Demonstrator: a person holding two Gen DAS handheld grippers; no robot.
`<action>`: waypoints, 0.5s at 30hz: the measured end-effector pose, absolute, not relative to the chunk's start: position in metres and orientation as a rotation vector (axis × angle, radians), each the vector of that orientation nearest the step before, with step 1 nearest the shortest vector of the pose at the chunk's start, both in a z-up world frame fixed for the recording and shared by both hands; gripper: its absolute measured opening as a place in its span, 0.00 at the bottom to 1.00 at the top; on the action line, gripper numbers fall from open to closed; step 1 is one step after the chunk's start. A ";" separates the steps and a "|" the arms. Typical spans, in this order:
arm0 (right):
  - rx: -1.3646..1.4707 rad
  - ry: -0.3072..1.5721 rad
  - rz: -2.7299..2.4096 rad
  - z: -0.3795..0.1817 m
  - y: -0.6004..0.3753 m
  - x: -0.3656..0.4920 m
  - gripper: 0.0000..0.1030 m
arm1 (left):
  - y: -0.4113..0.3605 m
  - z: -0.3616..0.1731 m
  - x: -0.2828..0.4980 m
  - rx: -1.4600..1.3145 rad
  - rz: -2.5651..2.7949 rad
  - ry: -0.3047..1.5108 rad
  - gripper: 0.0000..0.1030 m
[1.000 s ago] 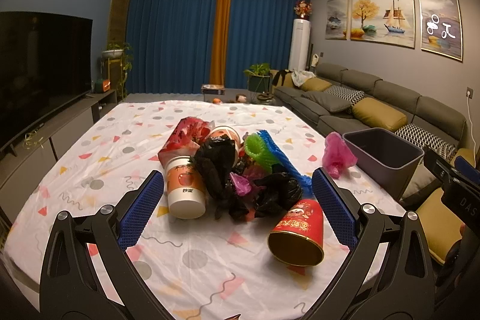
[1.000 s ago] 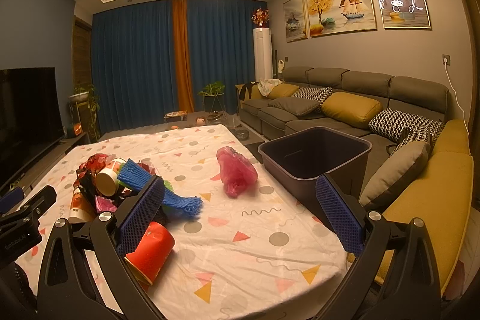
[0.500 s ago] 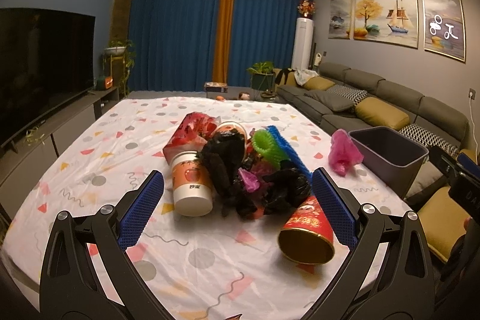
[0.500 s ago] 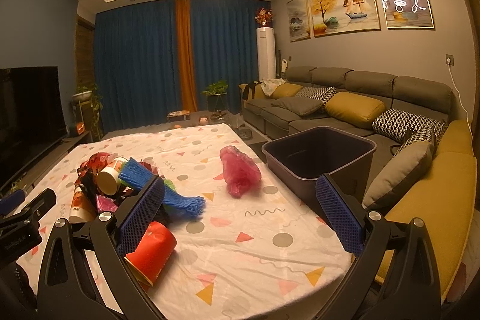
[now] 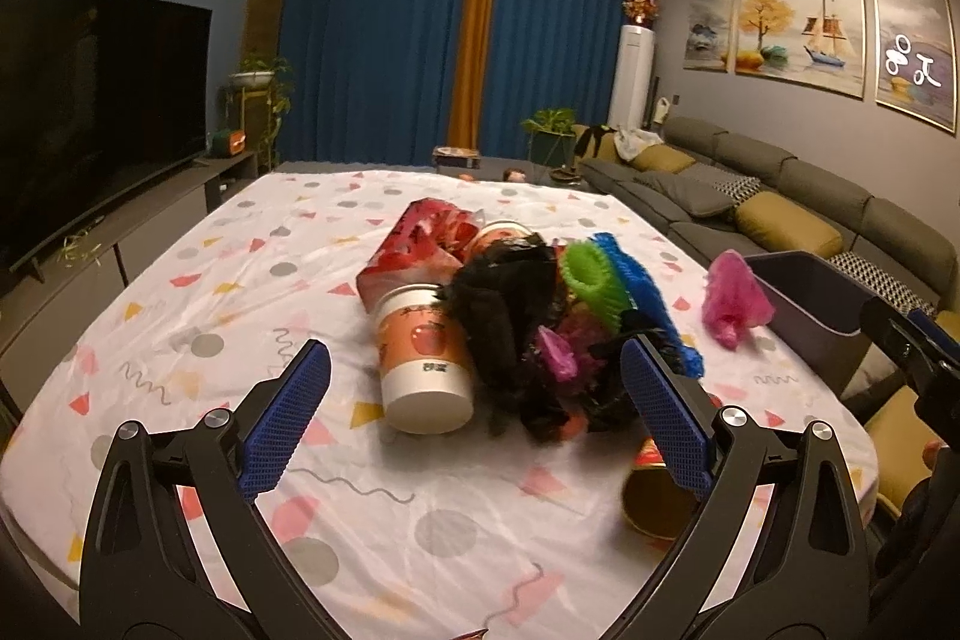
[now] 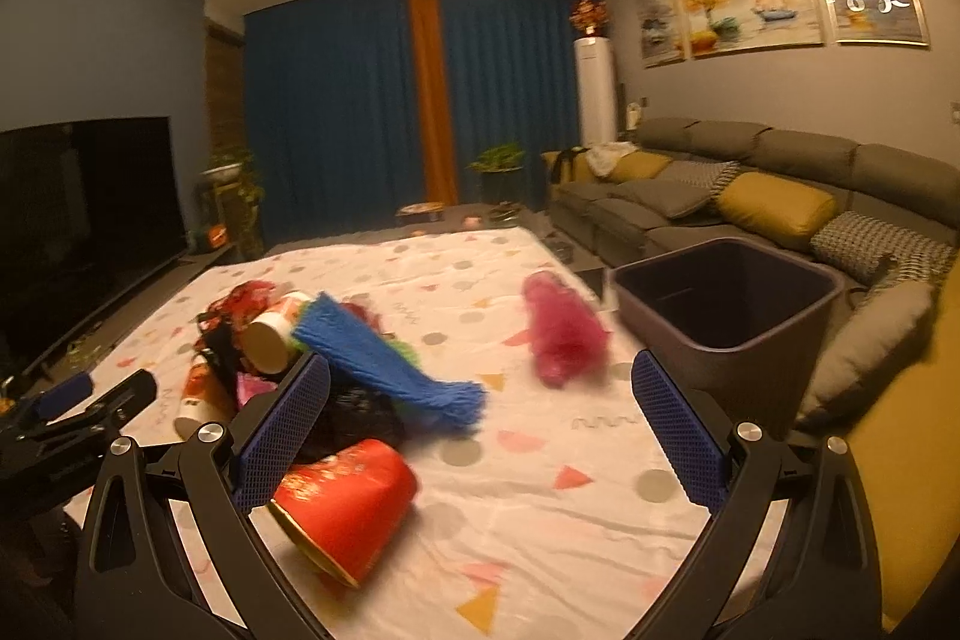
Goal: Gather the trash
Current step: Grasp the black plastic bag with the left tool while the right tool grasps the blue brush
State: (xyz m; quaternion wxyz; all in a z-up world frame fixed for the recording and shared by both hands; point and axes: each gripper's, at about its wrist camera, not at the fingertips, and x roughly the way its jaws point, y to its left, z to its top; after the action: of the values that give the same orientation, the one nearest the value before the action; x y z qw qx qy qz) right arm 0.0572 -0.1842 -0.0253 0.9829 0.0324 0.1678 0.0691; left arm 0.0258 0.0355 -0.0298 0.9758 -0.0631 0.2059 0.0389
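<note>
Through the left wrist camera, I see my left gripper (image 5: 474,403) hanging above a table covered in a white cloth with coloured dots and triangles (image 5: 240,274). Its blue-padded fingers (image 5: 282,421) are spread wide and hold nothing. Between them, farther along the table, sits the trash pile. A white and orange paper cup with an apple printed on it (image 5: 423,355) lies tilted with its base toward me. It touches crumpled black plastic bags (image 5: 510,304) on its right. Behind it is a red printed plastic bag (image 5: 420,244). A green ribbed plastic piece (image 5: 588,274) and a blue fringed mesh strip (image 5: 645,292) rest on the pile's right side. A red cup with a gold rim (image 5: 651,496) lies on its side near the right finger, partly hidden by it. A crumpled pink plastic bag (image 5: 732,298) lies apart, just beside a dark grey plastic bin (image 5: 804,304) at the table's right edge.

Through the right wrist camera, which is blurred, my right gripper (image 6: 480,430) also has its fingers (image 6: 678,436) spread with nothing between the pads. The red cup (image 6: 348,502) lies on its side by the left finger, rim toward me. The blue strip (image 6: 390,364) drapes across the pile. The pink bag (image 6: 561,328) lies between the pile and the bin (image 6: 726,316), whose open top shows a dark interior.
</note>
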 end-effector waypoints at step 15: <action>-0.081 0.464 0.358 -0.045 -0.104 0.132 0.47 | 0.064 -0.040 0.064 -0.142 0.100 0.423 0.92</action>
State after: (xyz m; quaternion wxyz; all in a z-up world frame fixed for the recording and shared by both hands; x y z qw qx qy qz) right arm 0.1318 -0.1038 -0.0453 0.9565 -0.0401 0.2288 0.1764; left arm 0.0639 0.0636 -0.0398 0.9740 -0.0706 0.2095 0.0498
